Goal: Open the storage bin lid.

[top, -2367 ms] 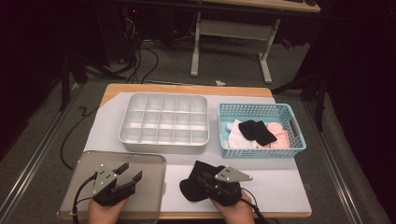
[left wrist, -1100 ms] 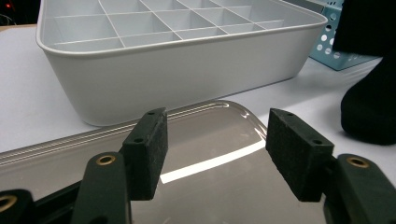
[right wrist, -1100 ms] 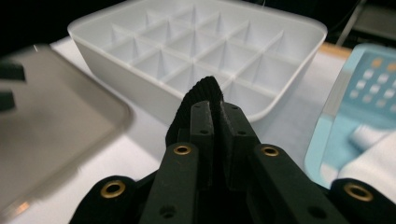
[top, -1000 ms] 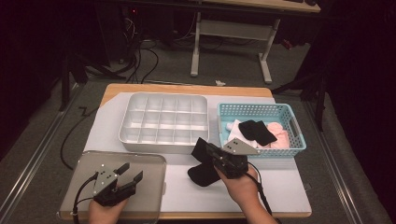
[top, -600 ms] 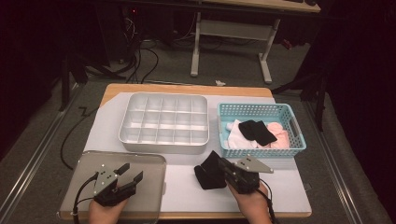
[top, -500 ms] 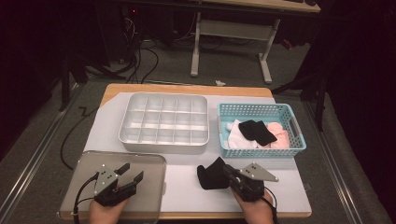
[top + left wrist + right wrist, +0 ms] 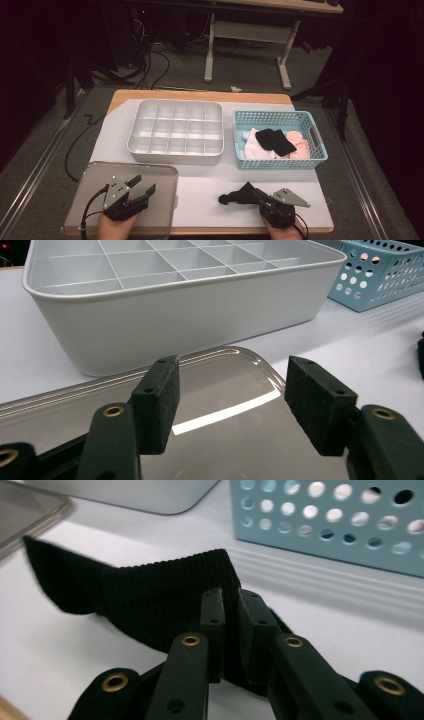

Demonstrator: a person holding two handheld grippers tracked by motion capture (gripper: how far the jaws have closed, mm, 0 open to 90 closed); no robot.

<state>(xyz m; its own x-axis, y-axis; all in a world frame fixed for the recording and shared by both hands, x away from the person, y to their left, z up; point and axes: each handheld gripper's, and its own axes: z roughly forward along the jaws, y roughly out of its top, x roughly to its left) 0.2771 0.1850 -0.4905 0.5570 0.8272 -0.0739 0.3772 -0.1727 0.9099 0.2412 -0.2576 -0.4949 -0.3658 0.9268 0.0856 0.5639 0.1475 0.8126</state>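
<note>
A black sock [image 7: 234, 196] hangs from my right gripper [image 7: 255, 192] near the table's front edge, its free end trailing left onto the white mat. In the right gripper view the gripper [image 7: 230, 600] pinches a fold of the ribbed sock [image 7: 150, 605] between its pads. The jaws have just been opening slightly, with the sock still clamped between them. My left gripper [image 7: 141, 184] stands open over a clear plastic lid [image 7: 90, 200] at the front left. Nothing is between the pads of the left gripper [image 7: 230, 390] above the lid [image 7: 220, 362].
A grey compartment tray [image 7: 175, 151] sits at the table's middle back. Right of it a blue perforated basket [image 7: 280, 162] holds black socks [image 7: 275, 141], a white one [image 7: 254, 148] and a pink one [image 7: 300, 148]. The basket wall [image 7: 325, 525] is close beyond the held sock.
My right gripper has carried the black sock back from near the basket and down toward the front edge, so the sock now trails on the mat. The left gripper has stayed put.
</note>
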